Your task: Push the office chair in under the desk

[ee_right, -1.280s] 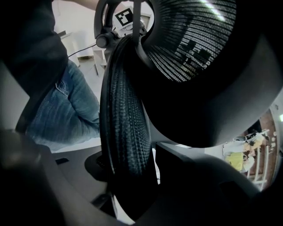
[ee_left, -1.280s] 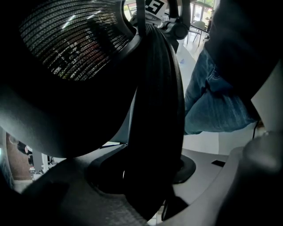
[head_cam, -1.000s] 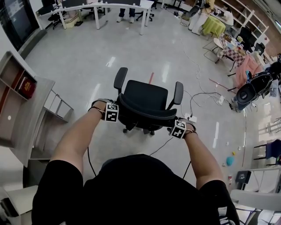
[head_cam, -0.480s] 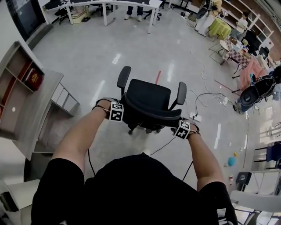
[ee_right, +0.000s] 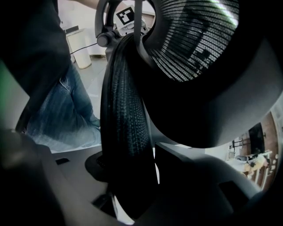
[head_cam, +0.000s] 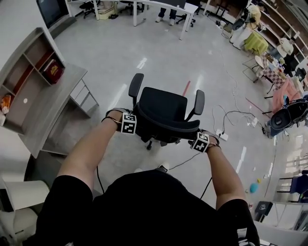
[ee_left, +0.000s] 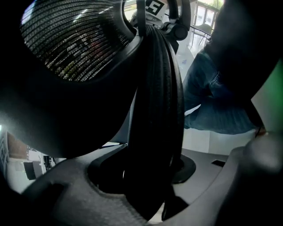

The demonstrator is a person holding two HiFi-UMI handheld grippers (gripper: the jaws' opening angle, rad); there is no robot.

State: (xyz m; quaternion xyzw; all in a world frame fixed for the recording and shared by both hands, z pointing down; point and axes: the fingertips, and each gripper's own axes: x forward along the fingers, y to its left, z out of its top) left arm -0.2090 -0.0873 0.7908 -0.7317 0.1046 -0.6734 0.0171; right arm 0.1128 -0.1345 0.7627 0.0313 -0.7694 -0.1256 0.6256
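Observation:
A black office chair (head_cam: 163,105) with two armrests stands on the floor in front of me, its seat facing away. My left gripper (head_cam: 134,122) is shut on the left end of the backrest's top edge (ee_left: 159,110). My right gripper (head_cam: 196,138) is shut on the right end of that mesh edge (ee_right: 126,119). In both gripper views the dark edge runs straight down between the jaws. The grey desk (head_cam: 53,108) stands to the left of the chair, with open space under its top.
A shelf unit (head_cam: 29,77) with a red box sits on the desk's far side. Cables and a power strip (head_cam: 221,135) lie on the floor at right. White tables (head_cam: 159,6) stand at the back, and cluttered stands (head_cam: 284,91) line the right wall.
The chair has rolled across the floor with both grippers on its backrest. The desk at left has come nearer to the chair and shows more of its top.

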